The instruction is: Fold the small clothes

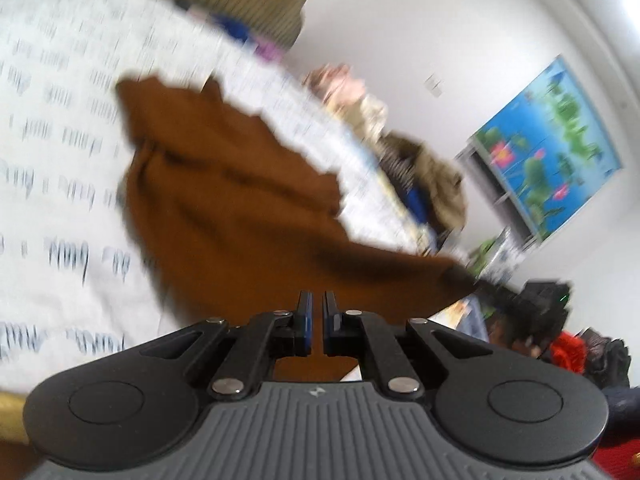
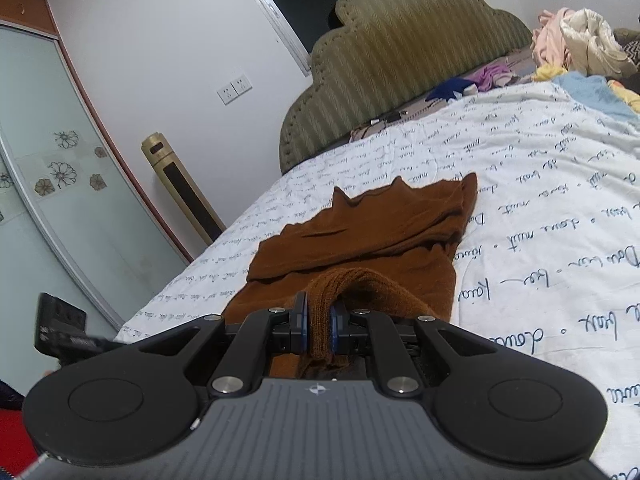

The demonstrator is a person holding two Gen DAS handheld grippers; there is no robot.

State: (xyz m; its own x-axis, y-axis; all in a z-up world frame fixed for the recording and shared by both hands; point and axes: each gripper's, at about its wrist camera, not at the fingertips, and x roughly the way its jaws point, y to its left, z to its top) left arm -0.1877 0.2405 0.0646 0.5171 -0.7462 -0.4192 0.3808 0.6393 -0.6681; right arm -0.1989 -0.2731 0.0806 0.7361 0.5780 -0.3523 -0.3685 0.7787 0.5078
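A small brown knit garment [image 2: 360,232] lies spread and partly folded on a white bedsheet with script print [image 2: 540,208]. My right gripper [image 2: 318,312] is shut on a thick fold of the garment's near edge. In the blurred left wrist view the same brown garment [image 1: 224,200] stretches across the sheet [image 1: 60,160], one corner pulled out toward the right. My left gripper [image 1: 317,304] hovers over the garment's near edge, its jaws nearly together with a narrow gap and nothing visibly between them.
A padded olive headboard [image 2: 400,60] stands at the bed's far end. A pile of loose clothes [image 2: 580,44] lies at the far right of the bed. A gold tower unit [image 2: 180,188] and a glass wardrobe door [image 2: 40,160] stand left of the bed.
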